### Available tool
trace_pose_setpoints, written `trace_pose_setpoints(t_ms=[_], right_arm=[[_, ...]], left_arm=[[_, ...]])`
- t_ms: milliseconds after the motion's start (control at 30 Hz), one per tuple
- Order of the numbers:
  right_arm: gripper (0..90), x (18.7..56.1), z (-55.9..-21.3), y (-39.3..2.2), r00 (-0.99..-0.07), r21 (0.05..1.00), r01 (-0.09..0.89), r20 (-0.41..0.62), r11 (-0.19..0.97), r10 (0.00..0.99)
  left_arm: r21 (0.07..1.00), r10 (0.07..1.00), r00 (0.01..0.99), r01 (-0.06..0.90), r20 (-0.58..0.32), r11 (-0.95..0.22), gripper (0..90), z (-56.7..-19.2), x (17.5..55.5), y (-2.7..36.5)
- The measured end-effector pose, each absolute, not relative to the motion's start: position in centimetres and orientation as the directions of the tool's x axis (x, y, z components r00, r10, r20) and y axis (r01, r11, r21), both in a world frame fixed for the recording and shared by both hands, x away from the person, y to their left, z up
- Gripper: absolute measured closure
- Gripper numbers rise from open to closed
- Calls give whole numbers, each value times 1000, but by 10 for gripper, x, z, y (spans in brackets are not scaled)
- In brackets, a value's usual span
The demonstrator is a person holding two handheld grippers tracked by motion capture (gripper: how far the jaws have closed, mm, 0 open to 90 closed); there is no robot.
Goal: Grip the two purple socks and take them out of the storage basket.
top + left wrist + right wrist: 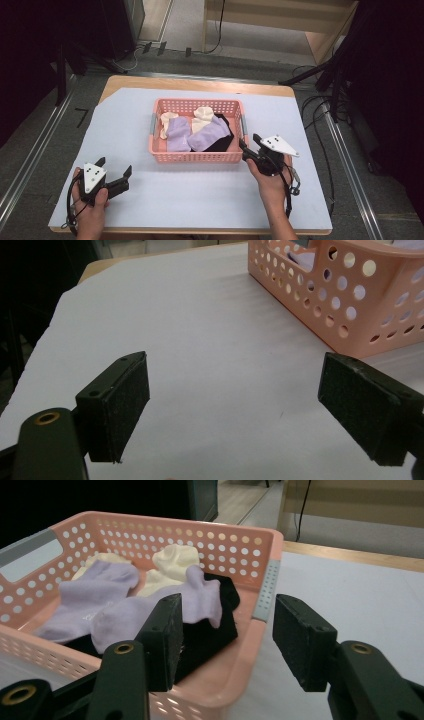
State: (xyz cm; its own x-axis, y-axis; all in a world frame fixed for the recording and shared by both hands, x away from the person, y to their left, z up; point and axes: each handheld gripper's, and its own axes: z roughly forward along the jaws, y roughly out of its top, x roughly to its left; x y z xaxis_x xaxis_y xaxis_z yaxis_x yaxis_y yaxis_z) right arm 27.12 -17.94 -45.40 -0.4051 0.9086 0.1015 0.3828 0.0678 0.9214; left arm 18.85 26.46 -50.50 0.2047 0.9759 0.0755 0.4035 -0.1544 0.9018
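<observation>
A pink perforated basket [197, 102] stands at the middle of the table and holds lavender socks [210, 135], cream socks [202, 115] and a black sock [223, 143]. My right gripper [249, 141] hovers open at the basket's near right corner. In the right gripper view the gripper [225, 625] has one jaw over the basket [200, 526] in front of the black sock [215, 627], the other outside its wall; a lavender sock [95, 592] and a cream sock [172, 560] lie beyond. My left gripper [115, 166] rests open on the sheet at the near left, its jaws [235, 390] holding nothing.
A pale sheet [200, 195] covers the wooden table, with bare room in front of the basket and on both sides. The basket's corner [350, 305] lies ahead and right of the left gripper. Cables and dark stands lie on the floor beyond the table.
</observation>
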Motion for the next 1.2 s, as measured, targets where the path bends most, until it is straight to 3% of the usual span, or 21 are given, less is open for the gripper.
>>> trace_pose_setpoints(t_ms=[733,1200], right_arm=[[540,311,-455,-131,-443,884,453,114,112,889],[580,341,-464,-103,-440,793,576,96,199,893]], left_arm=[[899,976,209,410,69,-151,139,-505,189,265],[899,976,209,412,64,-147,140,-505,190,265]])
